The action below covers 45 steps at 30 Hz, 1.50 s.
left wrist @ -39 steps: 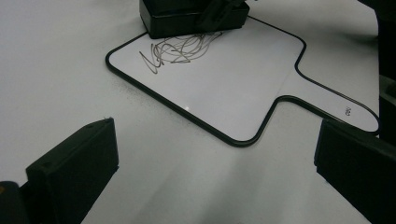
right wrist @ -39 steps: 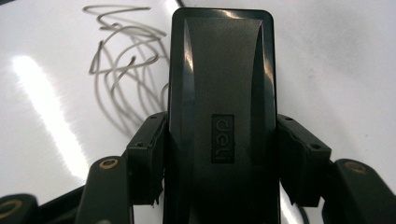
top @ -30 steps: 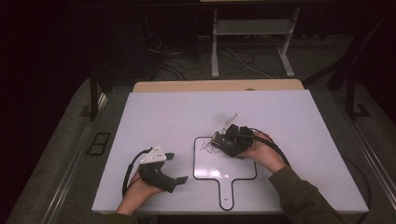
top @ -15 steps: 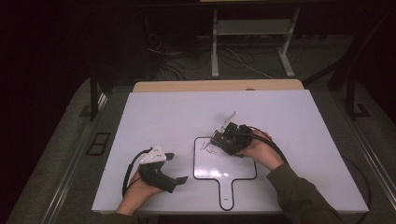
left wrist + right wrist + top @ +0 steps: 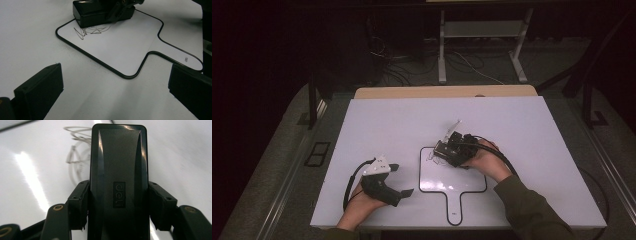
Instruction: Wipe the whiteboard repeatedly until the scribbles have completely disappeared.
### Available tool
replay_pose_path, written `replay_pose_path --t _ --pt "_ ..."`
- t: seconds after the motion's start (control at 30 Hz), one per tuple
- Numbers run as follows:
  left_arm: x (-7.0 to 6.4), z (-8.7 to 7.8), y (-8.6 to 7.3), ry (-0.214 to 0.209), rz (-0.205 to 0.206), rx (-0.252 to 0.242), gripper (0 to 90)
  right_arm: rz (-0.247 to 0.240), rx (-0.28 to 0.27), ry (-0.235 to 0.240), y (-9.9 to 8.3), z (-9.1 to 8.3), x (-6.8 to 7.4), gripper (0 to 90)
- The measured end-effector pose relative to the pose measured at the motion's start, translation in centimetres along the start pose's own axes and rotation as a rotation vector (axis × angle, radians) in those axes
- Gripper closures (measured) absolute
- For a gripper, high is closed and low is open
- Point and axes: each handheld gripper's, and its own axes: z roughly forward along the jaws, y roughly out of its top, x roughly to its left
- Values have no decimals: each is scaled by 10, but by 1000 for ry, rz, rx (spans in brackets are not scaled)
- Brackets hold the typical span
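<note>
Holding entry: my right gripper [image 5: 447, 150] pinched the black eraser [image 5: 118, 180] lengthwise, flat on the whiteboard [image 5: 452, 177], scribble [image 5: 91, 30] just ahead; left gripper [image 5: 404, 181] spread, idle on the desk [image 5: 512, 120].

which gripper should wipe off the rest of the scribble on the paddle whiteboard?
Right. The right gripper is shut on the black eraser, which sits on the whiteboard right beside the scribble. The left gripper is open, holds nothing, and rests on the table left of the board.
</note>
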Motion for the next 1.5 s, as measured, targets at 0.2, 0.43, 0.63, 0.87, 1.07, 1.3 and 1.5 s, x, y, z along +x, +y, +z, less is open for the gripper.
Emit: replay_pose_path --t 0.2,0.43,0.63,0.87,1.07,1.3,1.5 --pt "0 0 0 0 -2 -1 0 -47 -5 26 6 0 17 389" --pt "0 -1 0 0 -1 -2 0 -24 3 14 11 3 8 389" --pt "0 -1 0 0 0 0 0 3 15 -15 20 9 -6 389" --pt "0 0 0 0 -2 -1 0 0 19 -12 24 11 -7 388" --pt "0 0 0 -2 2 -4 0 -41 10 35 24 8 12 388" --pt "-1 0 0 -1 3 -2 0 -57 12 64 27 8 21 389" --pt "0 0 0 -2 5 1 0 -17 31 22 36 14 3 389"
